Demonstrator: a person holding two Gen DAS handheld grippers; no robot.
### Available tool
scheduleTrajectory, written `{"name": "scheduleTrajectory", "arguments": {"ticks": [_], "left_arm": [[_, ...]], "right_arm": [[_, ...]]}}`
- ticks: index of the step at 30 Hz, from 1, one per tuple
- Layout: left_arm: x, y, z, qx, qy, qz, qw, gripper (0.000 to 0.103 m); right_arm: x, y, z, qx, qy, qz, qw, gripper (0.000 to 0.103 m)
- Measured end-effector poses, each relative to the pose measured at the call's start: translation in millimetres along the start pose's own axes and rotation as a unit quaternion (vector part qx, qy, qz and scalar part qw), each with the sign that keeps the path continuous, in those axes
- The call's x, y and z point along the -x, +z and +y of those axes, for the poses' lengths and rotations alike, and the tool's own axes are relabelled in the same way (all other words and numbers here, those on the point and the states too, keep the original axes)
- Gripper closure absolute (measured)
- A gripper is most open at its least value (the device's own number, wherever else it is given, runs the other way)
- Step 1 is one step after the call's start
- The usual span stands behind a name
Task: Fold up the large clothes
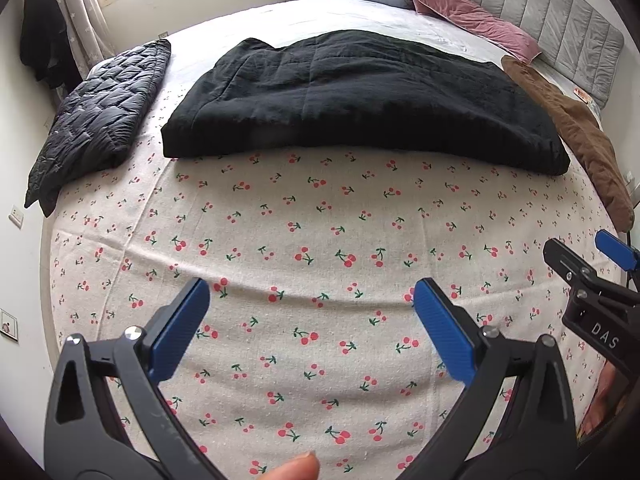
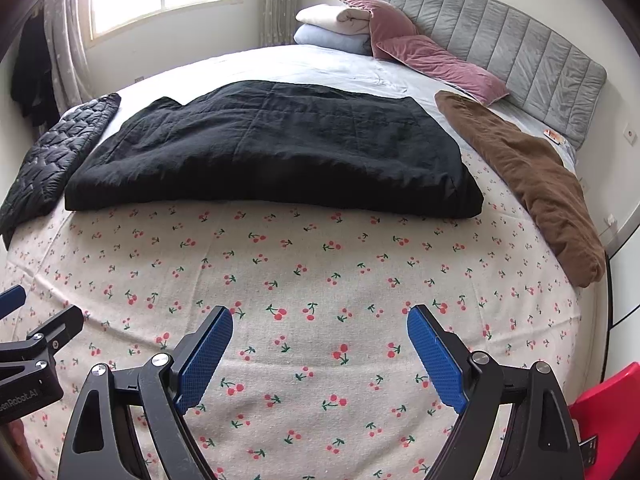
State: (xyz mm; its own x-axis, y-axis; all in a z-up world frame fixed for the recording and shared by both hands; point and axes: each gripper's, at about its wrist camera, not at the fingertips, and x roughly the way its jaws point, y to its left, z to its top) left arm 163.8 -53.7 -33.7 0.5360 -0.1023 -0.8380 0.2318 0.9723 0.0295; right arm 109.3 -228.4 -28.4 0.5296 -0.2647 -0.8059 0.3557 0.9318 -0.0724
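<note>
- Left gripper (image 1: 312, 320): jaws spread wide, nothing held, over cherry-print sheet (image 1: 320, 240).
- Right gripper (image 2: 320, 344): same, released, empty.
- Black quilted garment (image 2: 272, 148): folded flat mid-bed, beyond both grippers, between dark puffer jacket (image 2: 52, 152) and brown garment (image 2: 528, 176).

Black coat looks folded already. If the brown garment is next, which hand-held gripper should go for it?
Probably the right hand-held gripper: open, empty, and on the same side as the brown garment, which lies along the bed's right edge. The left hand-held gripper sits farther over.
</note>
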Motion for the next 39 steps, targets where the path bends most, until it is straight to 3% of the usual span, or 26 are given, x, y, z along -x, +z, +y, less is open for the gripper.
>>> {"name": "scheduleTrajectory", "arguments": {"ticks": [39], "left_arm": [[6.7,2.1,-0.4,0.0,-0.011,-0.005,0.9999,0.001]], "right_arm": [[2.8,0.3,3.4,0.002,0.012,-0.002,1.0,0.013]]}}
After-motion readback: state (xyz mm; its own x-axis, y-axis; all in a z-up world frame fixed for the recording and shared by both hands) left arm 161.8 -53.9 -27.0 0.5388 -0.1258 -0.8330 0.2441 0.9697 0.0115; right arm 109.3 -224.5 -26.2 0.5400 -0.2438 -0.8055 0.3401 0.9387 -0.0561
